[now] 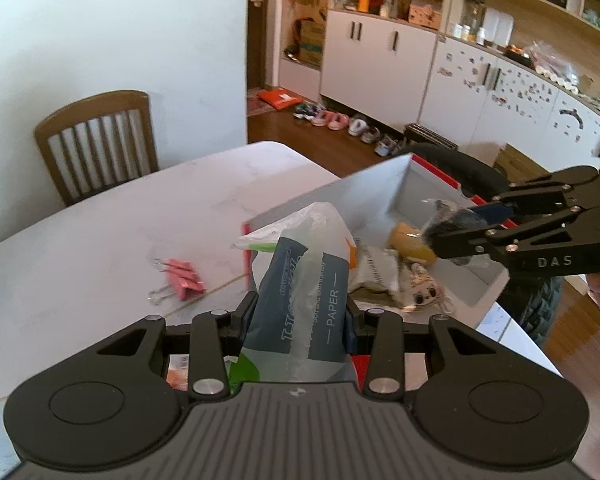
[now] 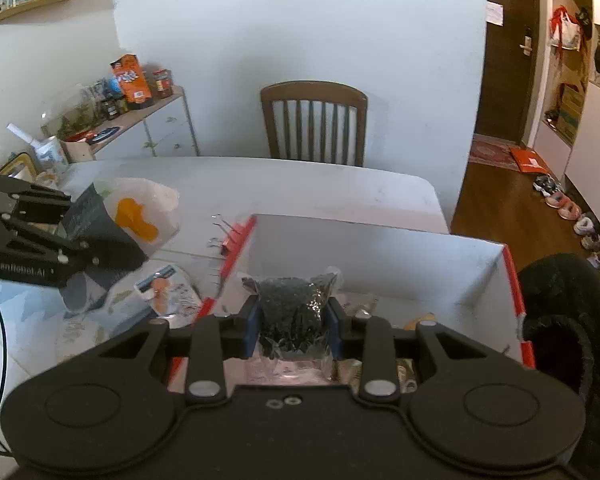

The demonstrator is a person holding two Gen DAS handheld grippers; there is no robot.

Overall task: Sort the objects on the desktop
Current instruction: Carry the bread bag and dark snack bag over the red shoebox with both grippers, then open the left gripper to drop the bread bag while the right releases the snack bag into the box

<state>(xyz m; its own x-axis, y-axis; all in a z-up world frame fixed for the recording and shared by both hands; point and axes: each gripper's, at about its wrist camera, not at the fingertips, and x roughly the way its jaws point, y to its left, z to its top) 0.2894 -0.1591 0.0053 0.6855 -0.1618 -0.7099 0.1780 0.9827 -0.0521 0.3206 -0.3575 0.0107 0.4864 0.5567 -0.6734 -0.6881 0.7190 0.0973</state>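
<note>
My left gripper is shut on a tissue paper pack with a grey label, held just left of the white box. It also shows in the right wrist view. My right gripper is shut on a clear packet of black beads, held above the white box with red edges. In the left wrist view the right gripper and the black packet hang over the box. The box holds a tape roll and several small packets.
Pink binder clips lie on the white table left of the box. A snack packet lies on the table near the box. A wooden chair stands at the far side. A black furry thing sits right of the box.
</note>
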